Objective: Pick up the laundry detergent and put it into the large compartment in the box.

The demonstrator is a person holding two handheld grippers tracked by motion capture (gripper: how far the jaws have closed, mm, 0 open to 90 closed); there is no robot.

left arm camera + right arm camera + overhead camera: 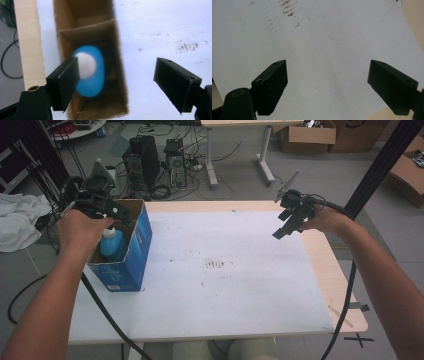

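Item: blue plastic bottle with a white cap [89, 70], standing upright in the near compartment of a tall blue cardboard carton [134, 251] with a brown interior and a cardboard divider [86, 27]; the far compartment looks empty. The carton stands at the left edge of a white sheet [225, 270] with dark smudges, laid over a pale wooden table [332, 275]. Left gripper [117, 80]: held above the carton mouth, jaws wide apart, nothing between the pads; the bottle sits below, free of them, seated in its slot. Right gripper [327, 82]: held in the air over the right side of the sheet, well apart from the carton, jaws likewise spread and empty. Judged condition: the bottle appears placed, and the work in hand is clearing the left gripper from the carton. Risks: the near jaw hangs close over the carton's left wall, so a sideways drift of the hand could catch the rim and drag or tip the tall, narrow carton, which nothing braces. The trailing black cable [107, 317] runs past the carton's base and could snag and pull it over the table edge nearby. A bottle leaning in its slot could also topple if the carton is jolted.
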